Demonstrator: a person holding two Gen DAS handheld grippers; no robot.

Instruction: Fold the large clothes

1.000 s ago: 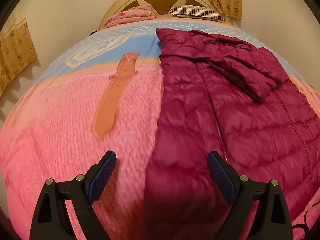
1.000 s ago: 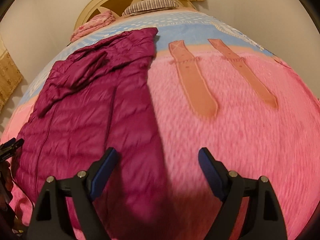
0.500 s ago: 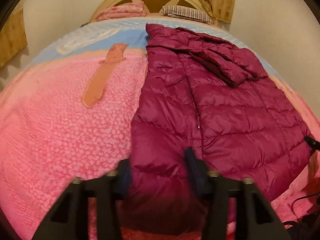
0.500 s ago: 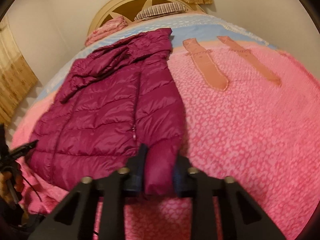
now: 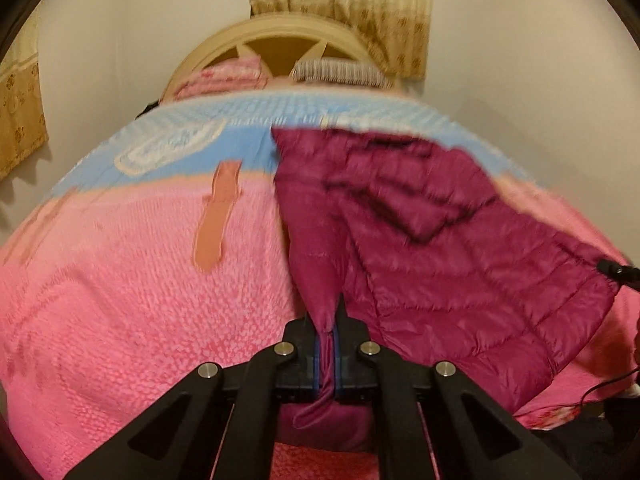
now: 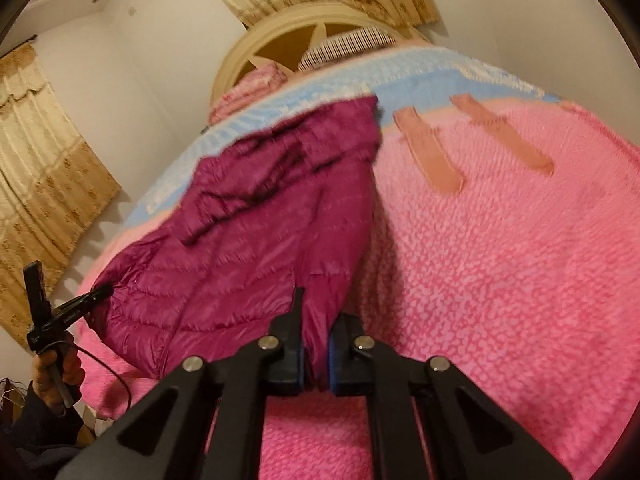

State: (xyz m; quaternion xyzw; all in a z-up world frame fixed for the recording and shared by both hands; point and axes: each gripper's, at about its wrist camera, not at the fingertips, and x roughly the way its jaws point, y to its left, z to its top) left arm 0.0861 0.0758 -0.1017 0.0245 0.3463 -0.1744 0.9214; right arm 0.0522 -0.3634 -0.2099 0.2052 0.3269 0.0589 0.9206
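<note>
A maroon quilted puffer jacket (image 5: 448,248) lies on the pink bedspread (image 5: 120,288), its hood end towards the headboard. My left gripper (image 5: 328,344) is shut on the jacket's hem at its left corner and lifts that corner off the bed. In the right wrist view the same jacket (image 6: 256,232) shows, and my right gripper (image 6: 314,356) is shut on its hem at the right corner. The hem between the corners hangs raised. The left gripper also shows in the right wrist view (image 6: 106,291), pinching the far corner.
The bedspread (image 6: 500,280) has a blue band and orange strap patterns. A cream headboard (image 5: 280,40) with a pink pillow (image 5: 228,78) and a striped pillow (image 5: 340,72) is at the far end. Curtains (image 6: 44,184) hang on the walls.
Both grippers went from wide open above the bed to shut on the jacket's hem corners, and have since lifted the hem and pulled back.
</note>
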